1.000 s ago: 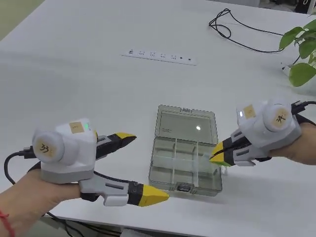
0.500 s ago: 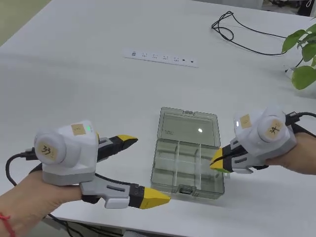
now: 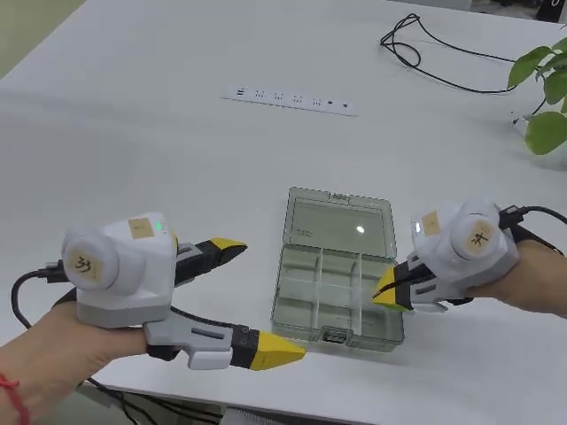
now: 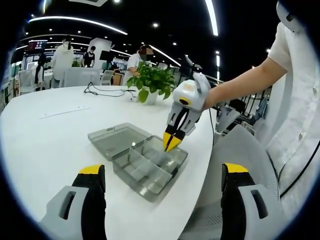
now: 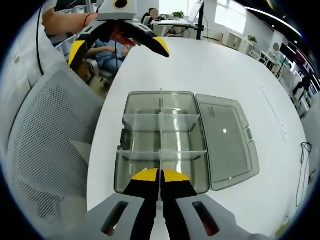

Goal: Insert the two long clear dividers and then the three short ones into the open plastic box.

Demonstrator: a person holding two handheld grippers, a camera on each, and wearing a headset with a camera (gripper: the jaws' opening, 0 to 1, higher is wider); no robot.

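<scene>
The jaws of the right gripper [image 5: 160,176] are pressed together, and they seem to be pinched on the near end of a thin clear divider [image 5: 161,131]. It is seen edge-on, so the grip itself is hard to make out. That divider stands upright and runs straight away from the jaws down the middle of the plastic box [image 5: 120,150], reaching its far wall. Two more clear partitions cross it, splitting the tray into small compartments. The jaw tips sit at the box's right-hand wall, just above the rim. The lid [image 5: 226,135] lies flat, folded open behind the tray.

The jaws of the left gripper [image 3: 267,301] are spread wide with nothing between them. This gripper hangs to the left of the box, near it but not touching, above the near edge of the white table [image 3: 159,133].

Farther back on the table lie a white power strip [image 3: 288,99] and a looped black cable [image 3: 425,53], with a leafy plant [image 3: 545,97] at the right edge.
</scene>
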